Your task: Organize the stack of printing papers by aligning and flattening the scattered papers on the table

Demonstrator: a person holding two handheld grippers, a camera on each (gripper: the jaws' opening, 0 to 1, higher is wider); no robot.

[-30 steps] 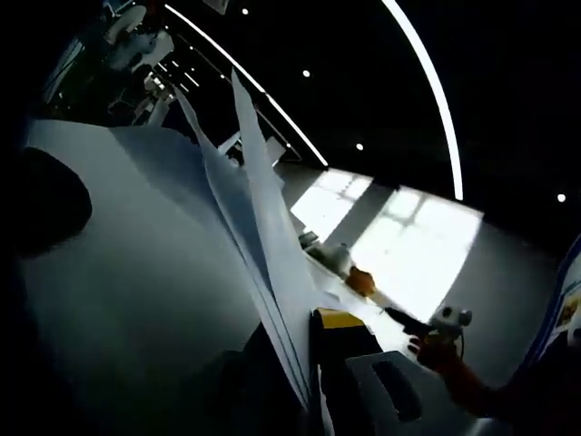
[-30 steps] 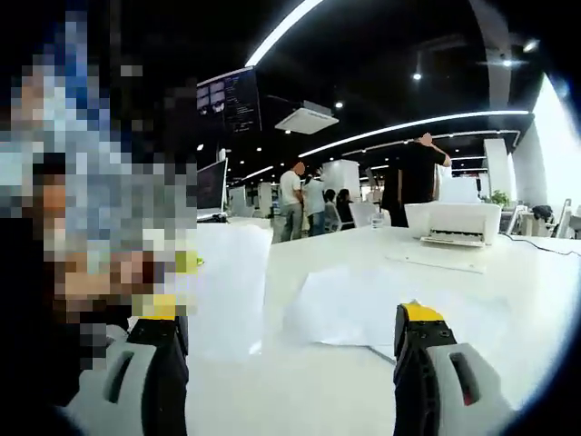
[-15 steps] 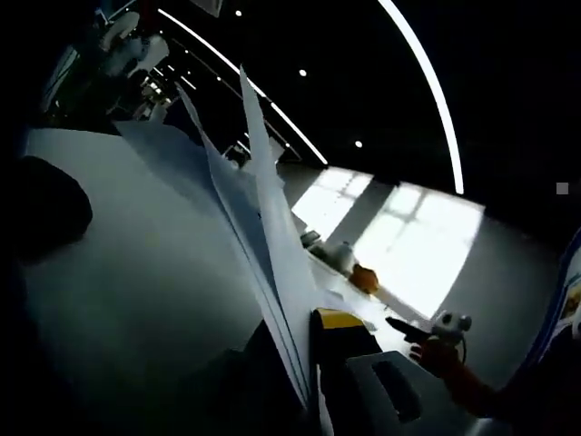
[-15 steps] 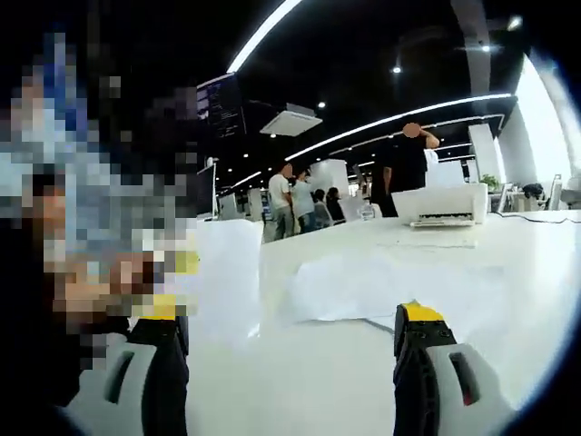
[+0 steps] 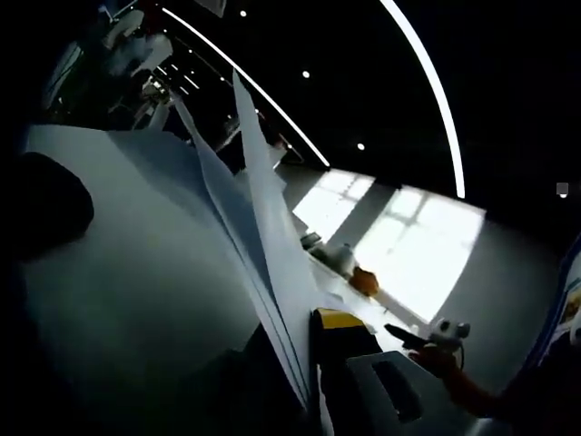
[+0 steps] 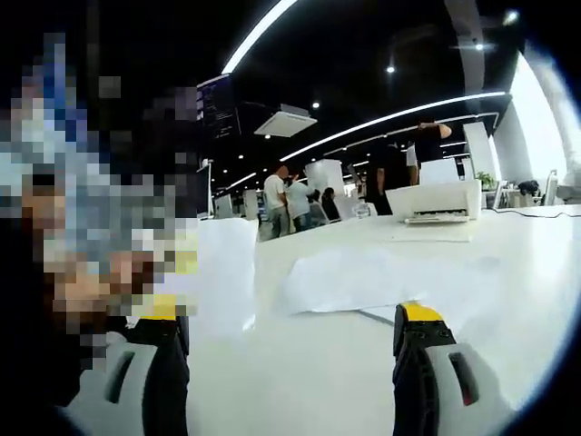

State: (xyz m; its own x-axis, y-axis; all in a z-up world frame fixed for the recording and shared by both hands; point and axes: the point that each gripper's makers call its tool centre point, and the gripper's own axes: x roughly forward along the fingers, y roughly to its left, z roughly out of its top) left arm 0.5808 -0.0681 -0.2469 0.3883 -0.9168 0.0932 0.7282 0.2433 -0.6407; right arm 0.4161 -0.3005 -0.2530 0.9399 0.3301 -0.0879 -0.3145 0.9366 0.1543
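Papers [image 6: 386, 282] lie before printer [image 6: 443, 200], bystanders [image 6: 290, 200] beyond.

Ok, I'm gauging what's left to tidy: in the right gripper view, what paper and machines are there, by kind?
flat paper spreads on the table: 2
paper bunch held upright: 1
printer: 1
Total: 4
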